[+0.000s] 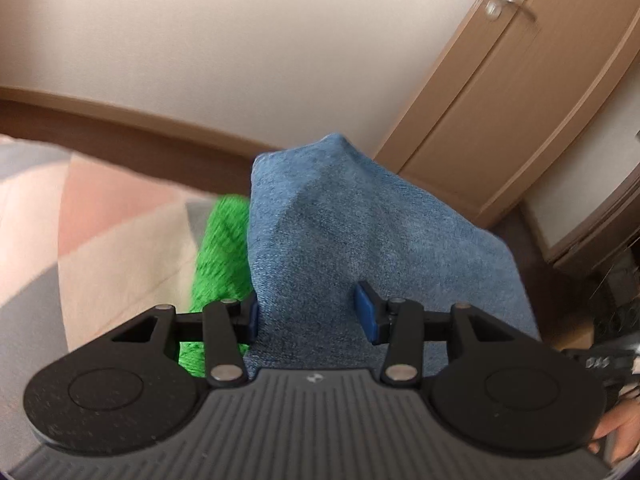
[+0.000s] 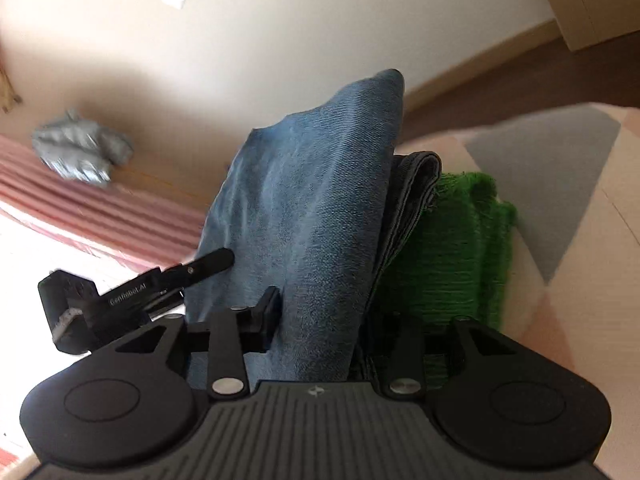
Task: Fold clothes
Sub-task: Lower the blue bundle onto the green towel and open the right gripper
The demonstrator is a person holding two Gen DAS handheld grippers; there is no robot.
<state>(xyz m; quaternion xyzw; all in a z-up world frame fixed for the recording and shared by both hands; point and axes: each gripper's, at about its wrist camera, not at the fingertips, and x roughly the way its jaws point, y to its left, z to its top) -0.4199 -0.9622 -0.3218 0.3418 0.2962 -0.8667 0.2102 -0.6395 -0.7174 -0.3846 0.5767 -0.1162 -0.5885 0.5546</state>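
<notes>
- Denim garment [image 1: 360, 240] filling the gap of the left gripper [image 1: 314, 312]; blue pads [image 1: 367, 312] standing wide apart, cloth bunched between them and touching the left-hand pad; grip on the cloth not clear.
- Right gripper [image 2: 320, 316] reaching into the same denim [image 2: 312, 200]; one black finger [image 2: 268, 312] showing against the cloth, the other hidden behind the folds; opening and hold not telling from here.
- Denim rising in a peak ahead of both grippers, a darker hemmed layer [image 2: 416, 184] lying beside it.
- Green knitted cloth [image 2: 452, 248] lying just beside the denim, on a pink, grey and cream patterned surface [image 1: 100, 240].
- Left gripper's body [image 2: 132, 300] showing in the right wrist view, its tip touching the denim; white lettering reading roughly "Genrobot.AI", blurred.
- Fingers of a hand [image 1: 616, 428] showing at the lower right edge of the left view.
- Wooden door [image 1: 500, 92] with metal handle standing behind.
</notes>
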